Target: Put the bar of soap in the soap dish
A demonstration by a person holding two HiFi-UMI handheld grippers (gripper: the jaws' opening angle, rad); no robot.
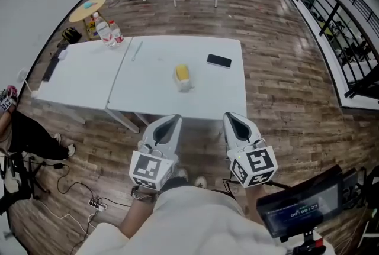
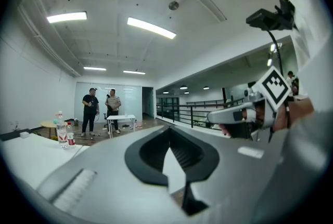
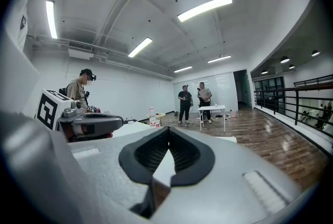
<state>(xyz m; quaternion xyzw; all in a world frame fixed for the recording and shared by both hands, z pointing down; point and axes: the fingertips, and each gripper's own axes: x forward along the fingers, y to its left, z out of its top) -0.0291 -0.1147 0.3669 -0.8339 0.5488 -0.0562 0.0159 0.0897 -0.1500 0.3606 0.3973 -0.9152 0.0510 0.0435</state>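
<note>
White table (image 1: 160,100) on a wood-plank floor (image 1: 284,88), its top in two sections joined at a seam running from far edge to near edge. Right section: a yellow bar of soap (image 1: 182,73) near the centre, with a pale translucent soap dish (image 1: 186,86) touching it on the side towards the near edge; whether the two overlap cannot be told. Black phone (image 1: 219,60) lies flat towards the far right corner. A slender pen-like item (image 1: 137,49) lies beside the seam. Left section: two water bottles (image 1: 109,32) upright at the far edge; a long black object (image 1: 50,67) along the left edge.
</note>
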